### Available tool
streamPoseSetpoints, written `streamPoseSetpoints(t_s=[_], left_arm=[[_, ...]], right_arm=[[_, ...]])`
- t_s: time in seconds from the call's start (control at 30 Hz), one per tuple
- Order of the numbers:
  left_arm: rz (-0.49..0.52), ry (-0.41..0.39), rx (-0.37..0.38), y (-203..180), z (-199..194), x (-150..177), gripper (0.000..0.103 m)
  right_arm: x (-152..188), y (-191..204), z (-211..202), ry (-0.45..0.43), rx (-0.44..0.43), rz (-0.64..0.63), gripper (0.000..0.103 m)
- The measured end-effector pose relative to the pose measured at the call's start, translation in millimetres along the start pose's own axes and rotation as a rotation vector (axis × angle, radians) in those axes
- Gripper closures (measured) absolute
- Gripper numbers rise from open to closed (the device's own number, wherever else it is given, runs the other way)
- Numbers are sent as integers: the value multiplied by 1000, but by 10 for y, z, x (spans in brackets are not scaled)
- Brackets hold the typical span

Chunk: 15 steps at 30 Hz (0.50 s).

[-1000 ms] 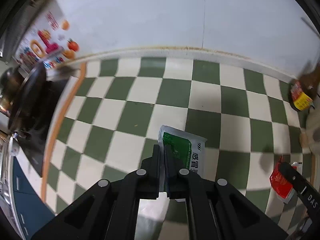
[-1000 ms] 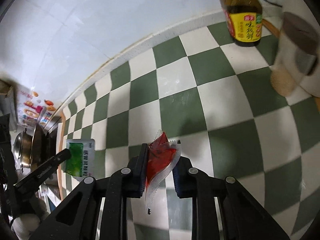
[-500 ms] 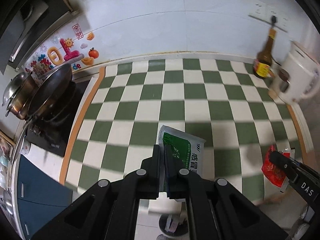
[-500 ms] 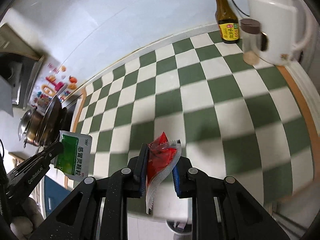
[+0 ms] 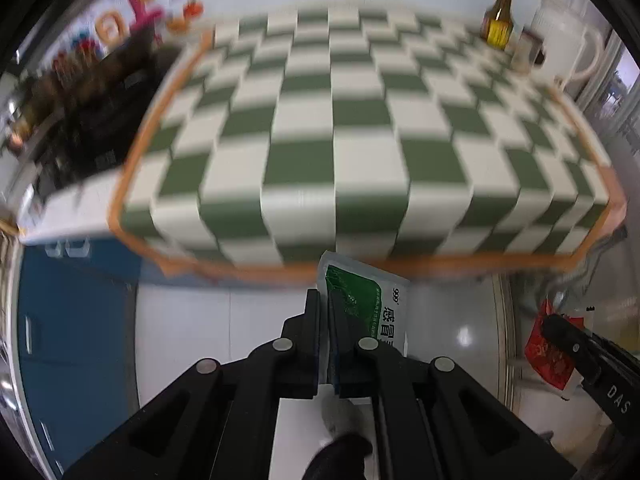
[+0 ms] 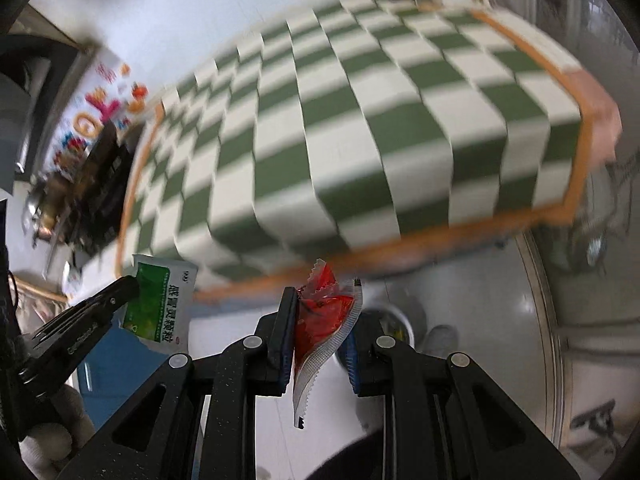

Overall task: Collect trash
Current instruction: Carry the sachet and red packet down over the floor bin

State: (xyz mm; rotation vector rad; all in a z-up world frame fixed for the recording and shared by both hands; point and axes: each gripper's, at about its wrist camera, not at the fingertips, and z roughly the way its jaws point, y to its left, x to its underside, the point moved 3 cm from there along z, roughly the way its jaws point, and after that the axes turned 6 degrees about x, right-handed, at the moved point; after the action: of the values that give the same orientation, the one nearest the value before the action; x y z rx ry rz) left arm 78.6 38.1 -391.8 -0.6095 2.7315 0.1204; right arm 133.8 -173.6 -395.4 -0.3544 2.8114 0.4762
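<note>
My left gripper (image 5: 328,308) is shut on a green and white medicine sachet (image 5: 372,304), held in the air in front of the counter's front edge. It also shows in the right wrist view (image 6: 160,304). My right gripper (image 6: 320,316) is shut on a red sauce packet (image 6: 320,320), also clear of the counter; the packet shows at the right of the left wrist view (image 5: 548,356). A round trash bin (image 6: 394,320) stands on the floor below, partly hidden behind the right fingers.
The green and white checkered counter (image 5: 332,148) with an orange border lies ahead. A sauce bottle (image 5: 498,20) and a white kettle (image 5: 568,40) stand at its far right. A stove with pans (image 5: 88,108) is at left. A blue cabinet (image 5: 76,320) is below.
Both grippers have pulled back from over the counter to beyond its front edge, each still holding its packet. The floor and the bin have come into view.
</note>
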Motion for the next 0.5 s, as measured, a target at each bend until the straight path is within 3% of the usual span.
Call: streamPoseSetpoints(t_s=[0.07,0.27,0.5], left_arm=[[-7,49,-2,39,241,198,101],[-65,194,6,133,1187,653,101],[-134,327,46,151,2764,1150,101]], right_arm=[[289,-57,205,53,18,3,81],[733,-230,1007,165,67,-22,81],[1163,-681,2396,269,94,-3,81]])
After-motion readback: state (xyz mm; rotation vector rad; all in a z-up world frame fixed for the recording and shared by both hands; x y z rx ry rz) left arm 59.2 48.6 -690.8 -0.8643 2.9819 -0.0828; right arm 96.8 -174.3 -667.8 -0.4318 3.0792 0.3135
